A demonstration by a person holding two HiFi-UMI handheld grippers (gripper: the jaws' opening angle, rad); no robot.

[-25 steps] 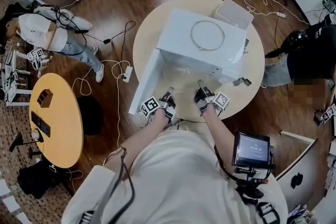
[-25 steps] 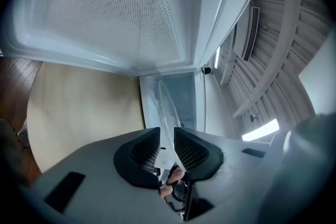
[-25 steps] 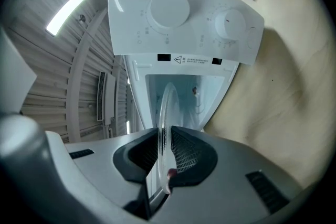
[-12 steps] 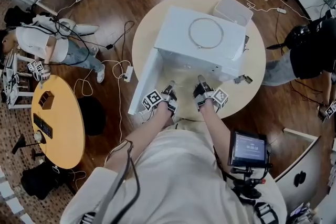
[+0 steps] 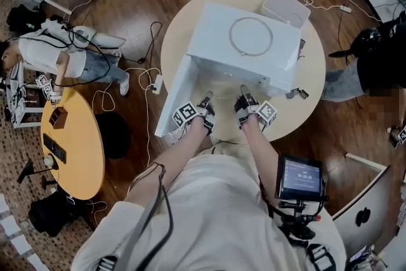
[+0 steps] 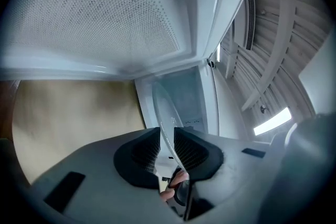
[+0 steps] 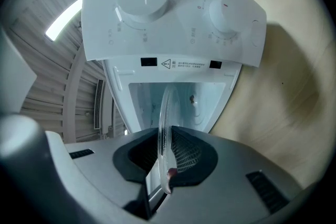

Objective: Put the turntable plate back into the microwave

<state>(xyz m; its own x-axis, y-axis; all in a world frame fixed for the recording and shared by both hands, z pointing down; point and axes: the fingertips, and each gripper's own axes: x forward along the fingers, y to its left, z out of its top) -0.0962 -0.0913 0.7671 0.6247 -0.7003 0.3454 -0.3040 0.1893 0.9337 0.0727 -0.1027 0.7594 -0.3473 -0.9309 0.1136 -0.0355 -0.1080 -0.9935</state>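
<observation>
The left gripper (image 6: 166, 139) and right gripper (image 7: 167, 147) are each clamped on the rim of the glass plate (image 7: 164, 107), one at either side. The plate is held at the open front of the microwave (image 5: 244, 51) on the round table (image 5: 307, 101), whose door (image 5: 172, 97) stands open at the left

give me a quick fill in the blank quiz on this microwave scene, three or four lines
1. The left tongs and the right tongs both grip the glass ____.
2. The microwave door stands ____.
3. A ring lies on ____ of the microwave.
4. The microwave stands on a ____ table.
Missing words: turntable plate; open; top; round.
</observation>
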